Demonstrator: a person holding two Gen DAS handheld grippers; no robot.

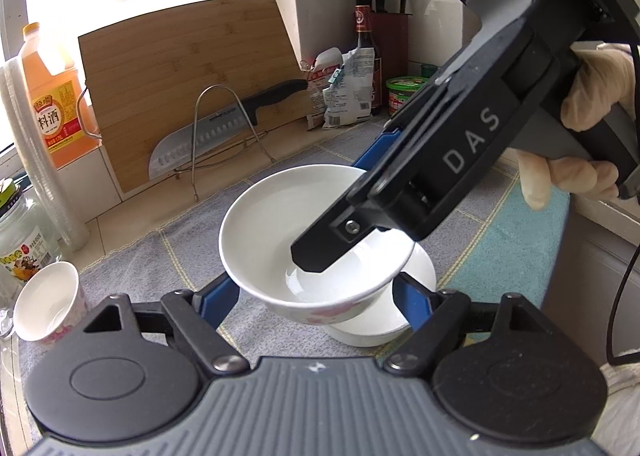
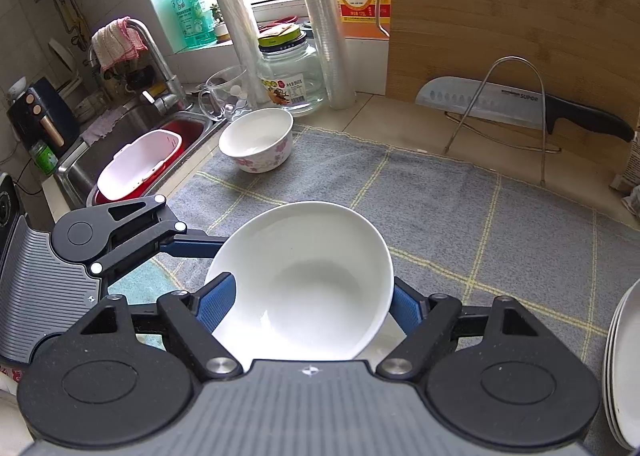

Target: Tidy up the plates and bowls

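Right gripper [image 2: 308, 308] jaws are pinching the white bowl [image 2: 304, 280] over another; left jaws wide. Floral bowl [image 2: 258, 145] is waiting.

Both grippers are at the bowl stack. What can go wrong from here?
1. The right gripper holds the tilted bowl by its wall, one finger inside. The surface looks smooth, so it may slip and knock the lower bowl directly beneath.
2. The left gripper flanks the same bowls with little room, so the two grippers may bump each other or jam the bowl while it is being seated.
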